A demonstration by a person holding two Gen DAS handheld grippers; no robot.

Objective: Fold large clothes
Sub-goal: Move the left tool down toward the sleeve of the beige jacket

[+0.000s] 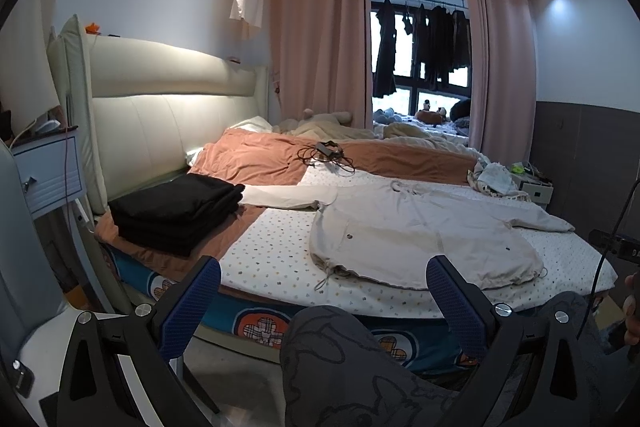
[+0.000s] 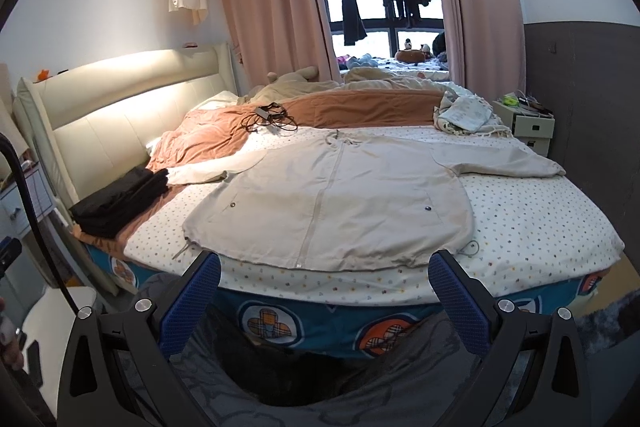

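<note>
A large beige zip jacket [image 2: 332, 203] lies spread flat, front up, on the dotted sheet of the bed [image 2: 540, 219], sleeves out to both sides, hem toward me. It also shows in the left wrist view [image 1: 420, 239]. My left gripper [image 1: 324, 291] is open and empty, held back from the bed's near edge, left of the jacket's hem. My right gripper [image 2: 324, 287] is open and empty, just short of the hem's middle. Neither touches the cloth.
A stack of folded black clothes [image 1: 176, 215] sits on the bed's left side, also in the right wrist view [image 2: 116, 203]. A charger with cables [image 2: 272, 117] and a crumpled cloth [image 2: 464, 117] lie behind the jacket. Nightstands [image 2: 524, 125] flank the bed. My knee [image 1: 340, 367] is below the grippers.
</note>
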